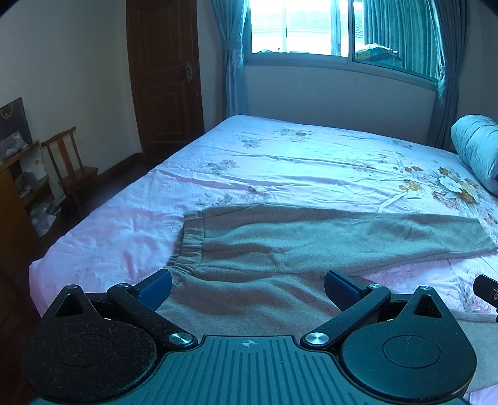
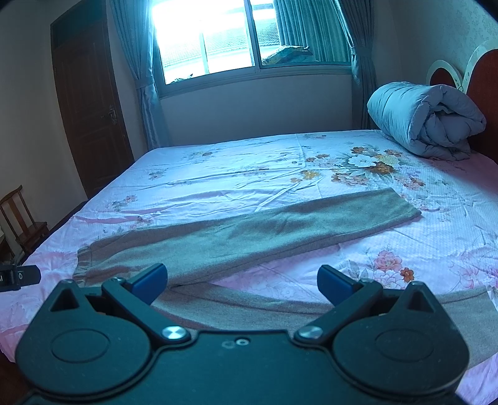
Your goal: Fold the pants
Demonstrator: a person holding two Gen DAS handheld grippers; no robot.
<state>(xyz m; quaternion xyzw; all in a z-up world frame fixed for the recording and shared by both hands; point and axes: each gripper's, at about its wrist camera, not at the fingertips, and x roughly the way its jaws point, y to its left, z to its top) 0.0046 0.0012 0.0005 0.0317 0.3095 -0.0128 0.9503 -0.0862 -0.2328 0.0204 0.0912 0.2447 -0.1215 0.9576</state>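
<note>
Grey-brown pants [image 1: 280, 246] lie flat on the bed, elastic waistband [image 1: 186, 246] to the left, legs spread to the right. The far leg [image 2: 280, 230] runs up to the right; the near leg [image 2: 460, 308] passes under my right gripper. My left gripper [image 1: 247, 285] hangs open above the seat of the pants, near the waistband, blue pads wide apart and nothing between them. My right gripper [image 2: 242, 280] is open too, over the crotch where the legs part. Each gripper's edge shows in the other's view: right gripper [image 1: 487, 288], left gripper [image 2: 18, 275].
The bed [image 1: 280, 162] has a pink floral sheet. A rolled blue-grey duvet [image 2: 426, 118] rests by the headboard [image 2: 485, 93] at the far right. A wooden chair [image 1: 71, 168], a cluttered shelf [image 1: 21, 183] and a door [image 1: 165, 78] stand left of the bed. A curtained window [image 1: 298, 28] lies beyond.
</note>
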